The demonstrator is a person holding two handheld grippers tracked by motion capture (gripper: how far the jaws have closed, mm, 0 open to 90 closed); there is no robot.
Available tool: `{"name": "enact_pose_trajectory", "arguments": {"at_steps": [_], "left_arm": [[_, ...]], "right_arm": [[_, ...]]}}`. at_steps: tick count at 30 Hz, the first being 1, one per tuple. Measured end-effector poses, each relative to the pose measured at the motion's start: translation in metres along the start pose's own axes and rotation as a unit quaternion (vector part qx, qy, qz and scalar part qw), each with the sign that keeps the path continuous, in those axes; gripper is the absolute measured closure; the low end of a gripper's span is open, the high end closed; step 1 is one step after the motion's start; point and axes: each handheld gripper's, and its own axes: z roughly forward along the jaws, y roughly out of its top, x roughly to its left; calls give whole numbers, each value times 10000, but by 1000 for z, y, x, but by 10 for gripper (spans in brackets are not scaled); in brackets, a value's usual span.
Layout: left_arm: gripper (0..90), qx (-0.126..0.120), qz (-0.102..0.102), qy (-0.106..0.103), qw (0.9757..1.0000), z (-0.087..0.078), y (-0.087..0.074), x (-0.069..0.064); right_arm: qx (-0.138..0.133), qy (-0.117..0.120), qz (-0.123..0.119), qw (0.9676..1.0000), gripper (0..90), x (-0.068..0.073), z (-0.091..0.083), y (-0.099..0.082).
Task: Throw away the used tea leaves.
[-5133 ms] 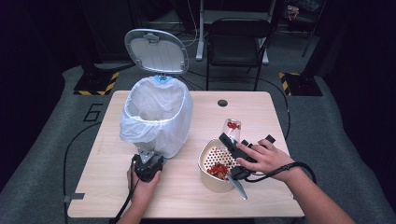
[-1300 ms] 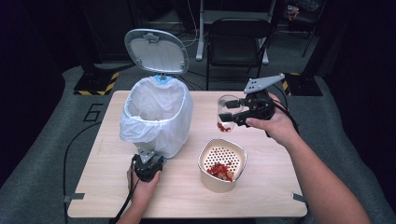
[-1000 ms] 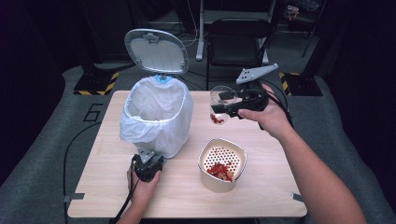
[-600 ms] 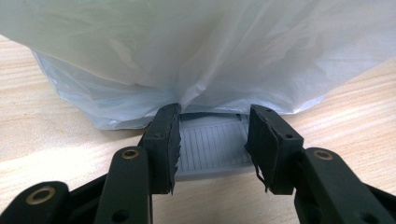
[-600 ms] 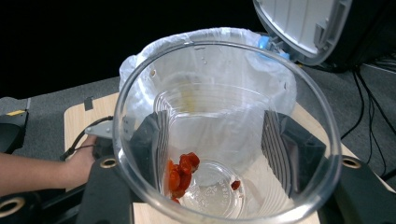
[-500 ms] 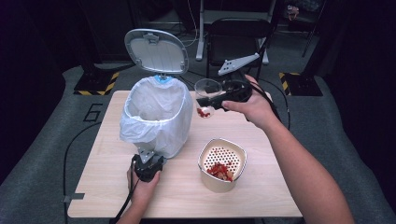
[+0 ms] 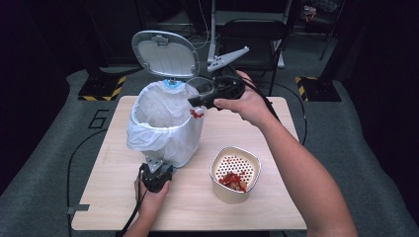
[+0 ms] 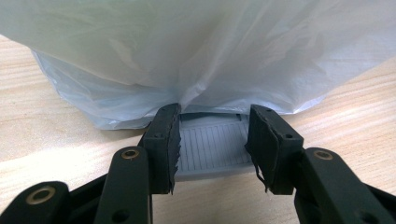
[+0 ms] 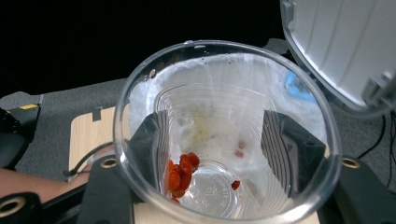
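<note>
Wooden table point(image 7: 108, 197), right tongs point(image 7: 193, 101) clamping clear cup point(image 7: 200, 89) tipped sideways, mouth toward bin point(image 7: 165, 128), left tongs point(image 7: 154, 168) clamped on bin's pedal point(image 8: 210, 147)

– What is that see-through round cup point(image 9: 224, 140) made of?
– Clear plastic, smooth and shiny. The thin white bin bag point(image 7: 158, 131) is plastic too, soft and crinkly.
– And the table?
– The pale wooden table point(image 7: 267, 212) looks smooth and matt, with fine lines in it. The grey ribbed pedal point(image 8: 212, 149) is dull plastic.
– The black gripper pads point(image 8: 168, 140)?
– Rubbery, matt, rough at the edges.
</note>
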Motion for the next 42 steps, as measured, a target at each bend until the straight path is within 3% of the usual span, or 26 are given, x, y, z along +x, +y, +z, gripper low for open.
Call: {"name": "enact_pose_trajectory", "arguments": {"at_steps": [13, 17, 33, 42], "left_arm": [[540, 2, 17, 21, 10000, 0, 0, 0], [540, 2, 30, 22, 10000, 0, 0, 0], [540, -4, 15, 23, 10000, 0, 0, 0], [540, -16, 13, 28, 10000, 0, 0, 0]], "right_arm": [[23, -3, 25, 10000, 420, -8, 36, 21], [30, -105, -33, 9999, 417, -9, 45, 21], [83, -6, 0, 10000, 414, -8, 98, 16], [73, -13, 15, 10000, 405, -8, 112, 12]]}}
